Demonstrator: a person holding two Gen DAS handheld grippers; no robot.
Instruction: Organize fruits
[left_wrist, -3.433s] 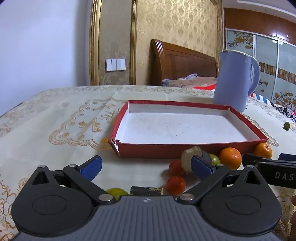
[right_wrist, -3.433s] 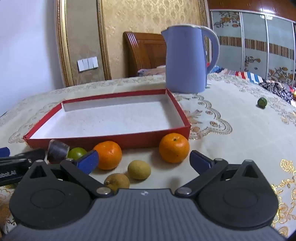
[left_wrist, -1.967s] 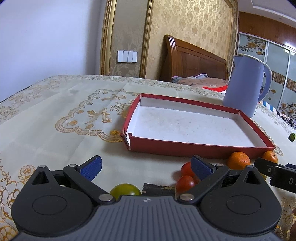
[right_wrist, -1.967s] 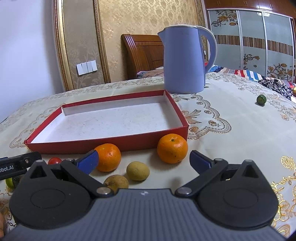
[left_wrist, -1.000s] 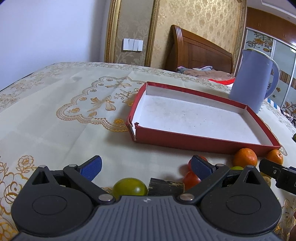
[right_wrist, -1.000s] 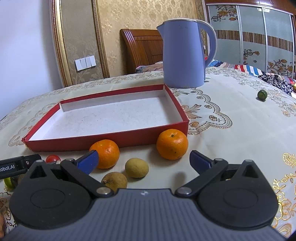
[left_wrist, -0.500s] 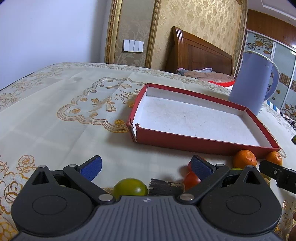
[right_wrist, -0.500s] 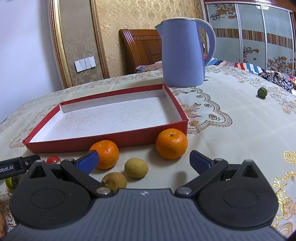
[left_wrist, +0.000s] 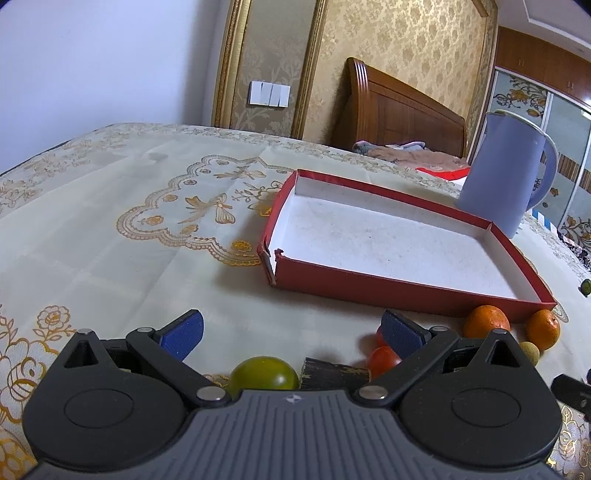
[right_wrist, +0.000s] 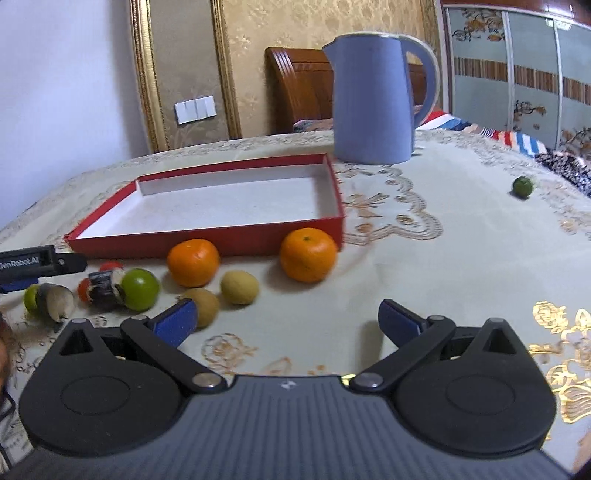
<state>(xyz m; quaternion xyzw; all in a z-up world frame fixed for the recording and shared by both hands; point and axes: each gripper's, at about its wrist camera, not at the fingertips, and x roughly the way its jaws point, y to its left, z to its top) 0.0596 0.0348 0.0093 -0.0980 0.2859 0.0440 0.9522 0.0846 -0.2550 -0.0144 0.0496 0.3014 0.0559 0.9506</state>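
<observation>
The left gripper (left_wrist: 291, 328) is hovering low and level, its blue-padded fingers (left_wrist: 183, 332) spreading wide — nothing is sitting between them. The right gripper (right_wrist: 286, 317) is holding the same pose — jaws gaping, pads (right_wrist: 397, 319) gripping nothing, its body tilting slightly downward.

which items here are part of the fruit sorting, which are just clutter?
Job: red box, two oranges, green fruit, two yellow-brown fruits, small red fruits, stray green fruit.
Clutter: blue kettle, tablecloth.
</observation>
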